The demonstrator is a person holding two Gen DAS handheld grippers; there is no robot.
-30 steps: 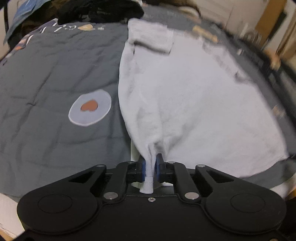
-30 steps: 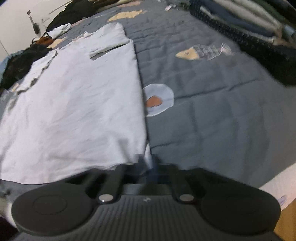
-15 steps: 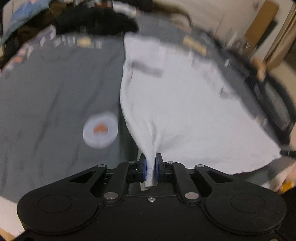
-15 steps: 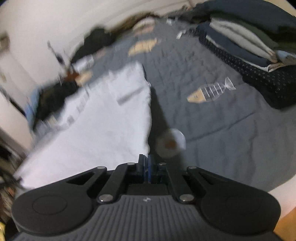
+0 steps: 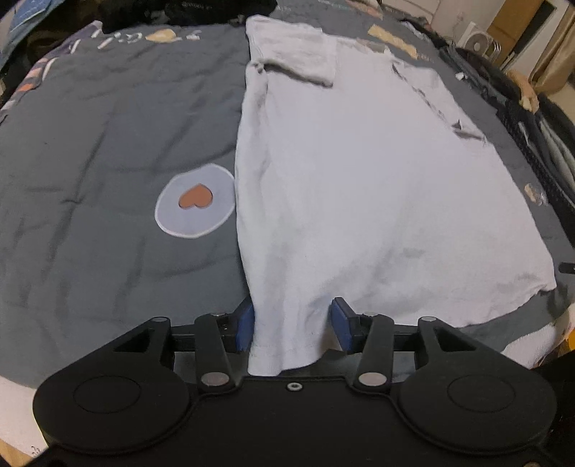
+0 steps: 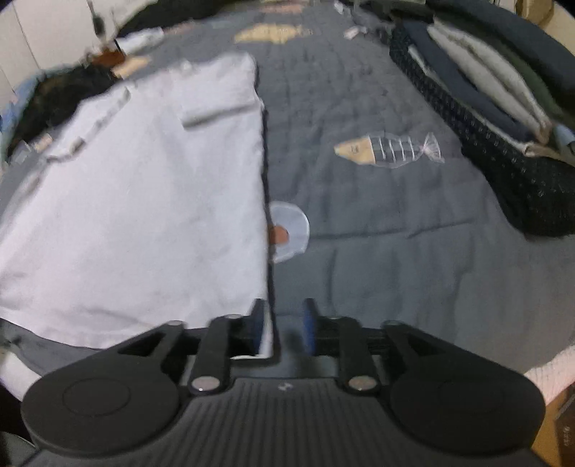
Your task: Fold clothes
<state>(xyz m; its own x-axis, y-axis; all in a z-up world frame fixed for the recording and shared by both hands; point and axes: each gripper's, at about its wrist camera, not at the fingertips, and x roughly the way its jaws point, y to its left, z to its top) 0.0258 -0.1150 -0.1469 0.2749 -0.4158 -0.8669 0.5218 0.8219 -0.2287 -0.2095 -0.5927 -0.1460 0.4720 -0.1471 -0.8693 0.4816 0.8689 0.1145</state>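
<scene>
A white T-shirt (image 5: 359,179) lies spread flat on the grey quilt (image 5: 90,143), its sleeves folded in at the far end. My left gripper (image 5: 293,323) is at the shirt's near left hem corner. Its jaws are opening, and the bunched corner sits loose between the blue pads (image 5: 246,323). In the right wrist view the same T-shirt (image 6: 143,197) fills the left half. My right gripper (image 6: 284,325) is at the near right hem corner, its jaws also opening. That corner rests against the left pad (image 6: 258,323), and the right pad is clear of it.
A stack of folded clothes (image 6: 503,107) lies along the bed's right side. A dark heap of clothes (image 5: 179,10) is at the far end. The quilt has a heart patch (image 5: 196,199) and a fish patch (image 6: 388,149). The mattress edge (image 6: 550,373) is close below.
Both grippers were shut on the shirt's hem corners and have now opened. The hem has slackened and settled on the quilt.
</scene>
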